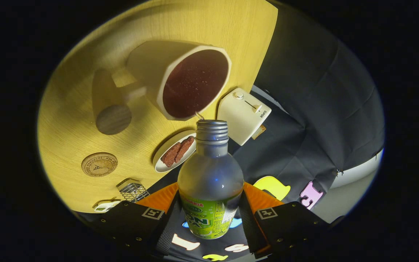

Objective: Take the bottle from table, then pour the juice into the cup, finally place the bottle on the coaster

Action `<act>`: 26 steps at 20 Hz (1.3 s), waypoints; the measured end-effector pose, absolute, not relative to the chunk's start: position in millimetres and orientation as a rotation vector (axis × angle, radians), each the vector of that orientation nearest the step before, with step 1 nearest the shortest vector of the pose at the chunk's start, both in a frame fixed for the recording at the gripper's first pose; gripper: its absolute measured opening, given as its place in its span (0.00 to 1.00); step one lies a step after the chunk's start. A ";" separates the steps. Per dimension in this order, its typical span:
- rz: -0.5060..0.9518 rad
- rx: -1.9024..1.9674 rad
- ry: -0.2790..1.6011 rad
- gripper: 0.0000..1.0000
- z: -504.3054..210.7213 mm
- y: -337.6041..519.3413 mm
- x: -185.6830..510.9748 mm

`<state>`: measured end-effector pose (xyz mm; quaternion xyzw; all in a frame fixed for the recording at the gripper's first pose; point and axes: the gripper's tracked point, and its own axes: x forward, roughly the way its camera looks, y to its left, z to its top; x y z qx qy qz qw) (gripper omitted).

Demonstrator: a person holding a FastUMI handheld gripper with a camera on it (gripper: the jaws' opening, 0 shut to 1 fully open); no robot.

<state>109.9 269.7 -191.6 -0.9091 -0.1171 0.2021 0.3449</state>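
Observation:
My gripper point(210, 214) is shut on a clear bottle point(210, 182) with a green label and an open threaded neck; both fingers press its sides. The bottle is tipped so that its mouth lies at the rim of a cream cup point(180, 78), and a thin stream runs from the mouth towards the cup. The cup holds dark red juice nearly up to its rim. A round wooden coaster point(99, 164) with an engraved mark lies on the yellow table point(71, 120), off to the left of the bottle and nearer to me than the cup.
A white oval plate point(158, 162) with two brown slices lies just left of the bottle's neck. A cream toaster point(244, 114) stands right of the cup at the table's edge. A wooden cylinder point(109, 105) stands left of the cup. A small wire rack point(133, 191) sits by the left finger.

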 end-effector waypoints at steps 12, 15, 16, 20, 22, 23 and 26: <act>0.558 -2.369 -0.327 0.78 -197.5 271.6 99.6; 0.558 -2.366 -0.330 0.78 -196.8 272.3 100.1; 0.558 -2.364 -0.333 0.78 -196.4 272.8 100.3; 0.554 -2.347 -0.327 0.77 -196.4 271.8 100.4; 0.556 -2.325 -0.317 0.78 -197.5 270.6 100.9; 0.557 -2.315 -0.316 0.78 -197.1 270.3 101.6; 0.569 -2.286 -0.320 0.78 -198.9 271.9 99.0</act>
